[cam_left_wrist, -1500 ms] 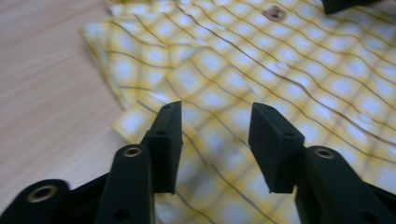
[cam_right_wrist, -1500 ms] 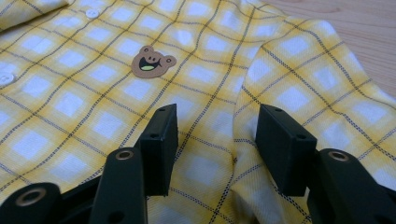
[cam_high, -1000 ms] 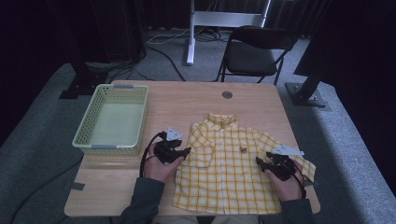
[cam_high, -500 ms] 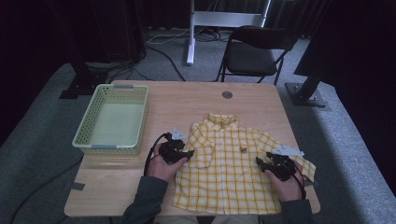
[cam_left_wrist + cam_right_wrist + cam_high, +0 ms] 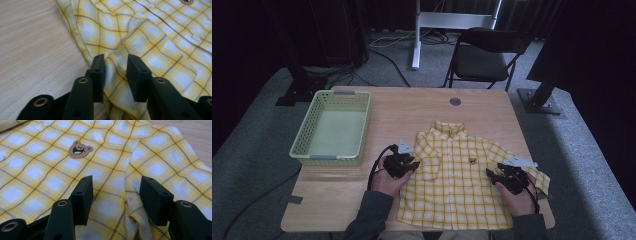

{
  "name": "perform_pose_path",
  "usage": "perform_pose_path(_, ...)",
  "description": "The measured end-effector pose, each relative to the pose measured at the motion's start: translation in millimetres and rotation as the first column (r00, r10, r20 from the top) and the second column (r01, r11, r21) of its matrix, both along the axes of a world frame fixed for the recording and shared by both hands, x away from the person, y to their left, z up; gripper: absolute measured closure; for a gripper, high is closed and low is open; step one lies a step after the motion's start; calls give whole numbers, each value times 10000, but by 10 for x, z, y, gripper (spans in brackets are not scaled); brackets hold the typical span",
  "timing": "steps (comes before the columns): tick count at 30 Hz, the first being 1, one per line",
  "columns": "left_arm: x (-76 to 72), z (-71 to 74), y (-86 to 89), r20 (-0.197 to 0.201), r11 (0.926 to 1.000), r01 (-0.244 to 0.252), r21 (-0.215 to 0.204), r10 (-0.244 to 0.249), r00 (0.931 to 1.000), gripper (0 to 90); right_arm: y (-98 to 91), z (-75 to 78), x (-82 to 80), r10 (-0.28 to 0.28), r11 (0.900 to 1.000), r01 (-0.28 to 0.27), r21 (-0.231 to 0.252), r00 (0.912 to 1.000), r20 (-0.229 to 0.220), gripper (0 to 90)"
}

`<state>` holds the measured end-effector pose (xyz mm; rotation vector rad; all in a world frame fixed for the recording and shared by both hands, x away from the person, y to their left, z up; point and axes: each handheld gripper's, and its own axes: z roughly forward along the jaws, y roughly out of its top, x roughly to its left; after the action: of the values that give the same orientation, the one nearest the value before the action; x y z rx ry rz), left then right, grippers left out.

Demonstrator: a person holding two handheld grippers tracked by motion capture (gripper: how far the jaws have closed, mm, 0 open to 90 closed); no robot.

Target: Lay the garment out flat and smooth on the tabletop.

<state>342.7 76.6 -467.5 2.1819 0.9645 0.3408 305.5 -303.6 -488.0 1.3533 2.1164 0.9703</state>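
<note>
Lying flat on the worktop (image 5: 422, 107), the shirt (image 5: 459, 180) risks bunching. My left hand-held gripper (image 5: 115, 75), jaws just closing, narrowly pinches a sleeve fold; my right hand-held gripper (image 5: 115, 200) gapes wide over the other sleeve, gripping nothing, so pulling could skew it.

The shirt (image 5: 457, 180) under my black claws is yellow, checked with white squares and thin dark lines, with a brown bear patch (image 5: 80, 149) and white buttons. The basket (image 5: 332, 129) is pale green, the table (image 5: 412, 107) light wood.
</note>
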Motion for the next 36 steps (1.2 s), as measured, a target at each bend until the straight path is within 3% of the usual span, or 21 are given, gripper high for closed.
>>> perform_pose_path(2, -21, 8, 0, 118, 10000, -34, 94, 33, 9999, 762, 0, 0, 1, -9, 10000, 9, -9, 10000, 8, 440)
perform_pose_path(7, -52, 22, 53, 54, 9998, -49, -199, 50, 10000, 824, -1, -1, 1, -24, 10000, 24, -8, 10000, 5, 437)
perform_pose_path(16, -148, 59, 121, 152, 9993, -80, -376, 86, 9998, 838, -1, 0, -1, -53, 10000, 53, 5, 10000, -13, 434)
perform_pose_path(25, -300, 58, 282, 261, 9971, -556, -522, 571, 9980, 837, -3, 0, -8, -62, 10000, 62, 14, 10000, -22, 425)
perform_pose_path(36, -361, 25, 445, 186, 9929, -998, -648, 1012, 9947, 836, -4, -1, -7, -62, 10000, 62, 13, 10000, -20, 422)
